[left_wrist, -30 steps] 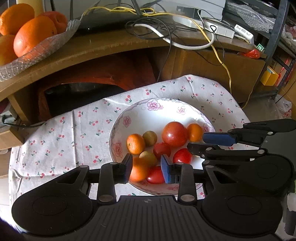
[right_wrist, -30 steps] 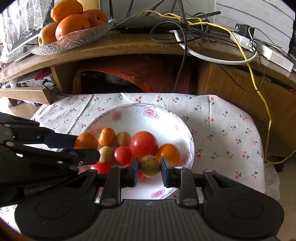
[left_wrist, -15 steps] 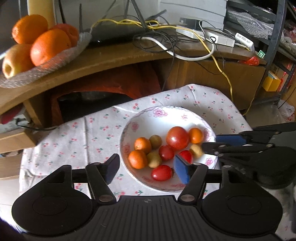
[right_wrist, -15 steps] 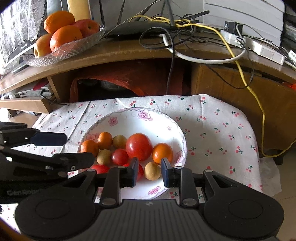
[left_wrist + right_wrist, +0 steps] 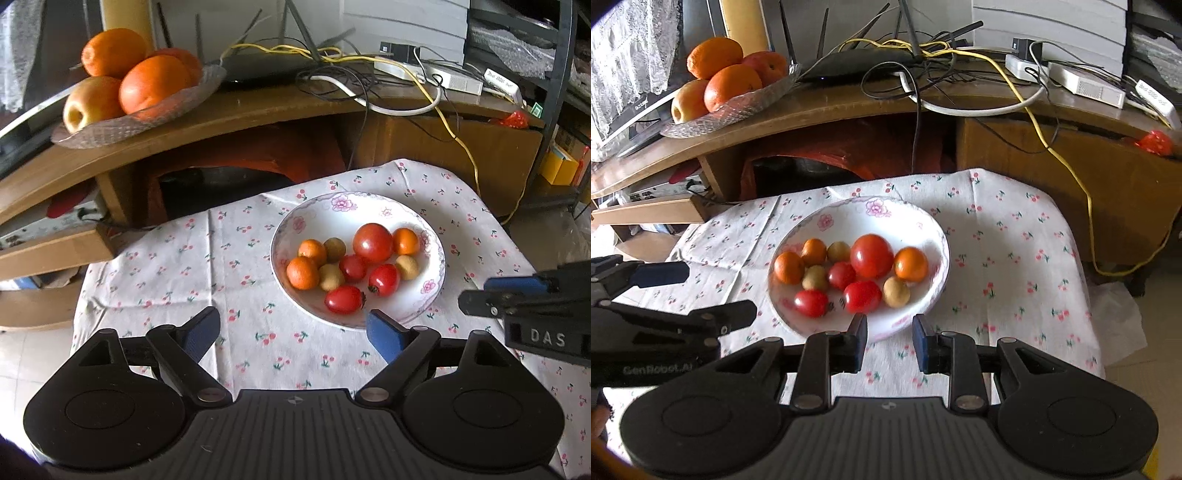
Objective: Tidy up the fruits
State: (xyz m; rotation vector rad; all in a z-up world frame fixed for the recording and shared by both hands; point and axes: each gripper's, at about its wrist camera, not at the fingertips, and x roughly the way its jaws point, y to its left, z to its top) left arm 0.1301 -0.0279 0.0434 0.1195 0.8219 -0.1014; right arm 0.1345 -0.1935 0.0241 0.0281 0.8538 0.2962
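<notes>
- Left gripper (image 5: 291, 334) spread wide above the cherry-print cloth (image 5: 207, 266), just short of the bowl's near rim; jaws just been opening, nothing between them
- Right gripper (image 5: 889, 341) at its narrowest, a gap between the blue pads, gripping nothing, tips at the near rim of the bowl (image 5: 934, 236)
- All in the flowered white bowl: one large tomato (image 5: 871, 255), three small red tomatoes, one of them (image 5: 810, 302) nearest the left side, three small oranges, one (image 5: 911, 264) to the right of the large tomato, and three brownish-yellow round fruits, one (image 5: 896, 292) toward the near right
- Behind, on the wooden shelf (image 5: 849, 107): glass dish (image 5: 731, 109) piled with big oranges and apples, beside a tangle of cables
</notes>
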